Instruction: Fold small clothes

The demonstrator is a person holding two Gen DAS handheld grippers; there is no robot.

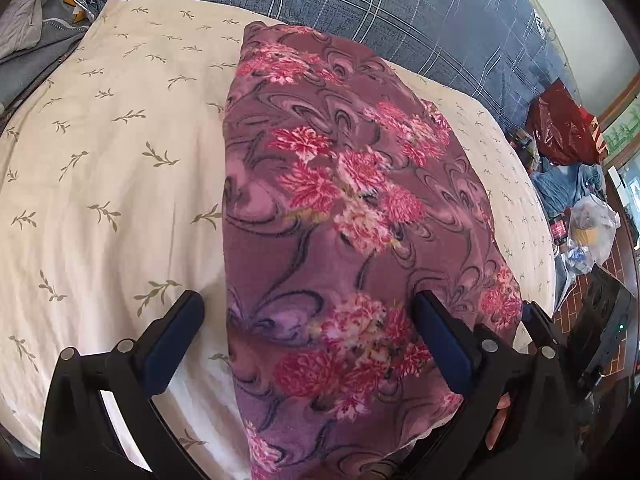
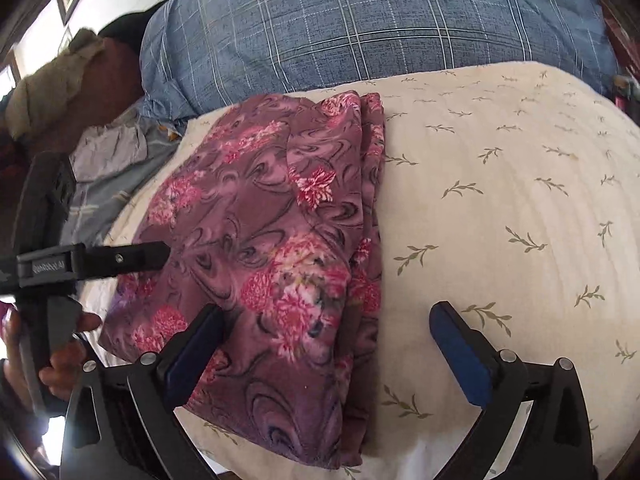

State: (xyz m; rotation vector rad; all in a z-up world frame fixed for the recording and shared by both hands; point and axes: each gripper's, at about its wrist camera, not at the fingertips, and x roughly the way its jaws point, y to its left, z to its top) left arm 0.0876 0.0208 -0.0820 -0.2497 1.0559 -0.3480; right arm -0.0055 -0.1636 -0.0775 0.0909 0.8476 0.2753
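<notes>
Looking from the near edge outward, both tools stand released: the left gripper [image 1: 308, 316] has its jaws spread wide, one blue pad over the cream sheet and the other over the garment, and nothing is pinched between them; the right gripper [image 2: 326, 328] is likewise wide open, with its left pad just above the cloth and its right pad over the bare bedding. Between and beyond them lies the purple floral garment [image 2: 264, 240], resting on the cream leaf-printed quilt [image 2: 500, 200] as a long, narrow stack. On its right side, in the right wrist view, several layers show one upon another, so I judge that at least one lengthwise fold is already made (how many folds exactly I cannot tell). The surface looks rather smooth and the edges lie nearly in line. What seems left, in my judgement, is to fold the long strip across its length into a compact packet, or perhaps only to put it aside, if this shape is accepted as finished. In the right wrist view a hand [image 2: 60, 356] of the person holds the handle of the left tool at the left border. Farther away lies the blue plaid pillow [image 2: 360, 32], and a small heap of grey and blue clothes [image 2: 116, 152] beside the quilt may still wait for folding.
</notes>
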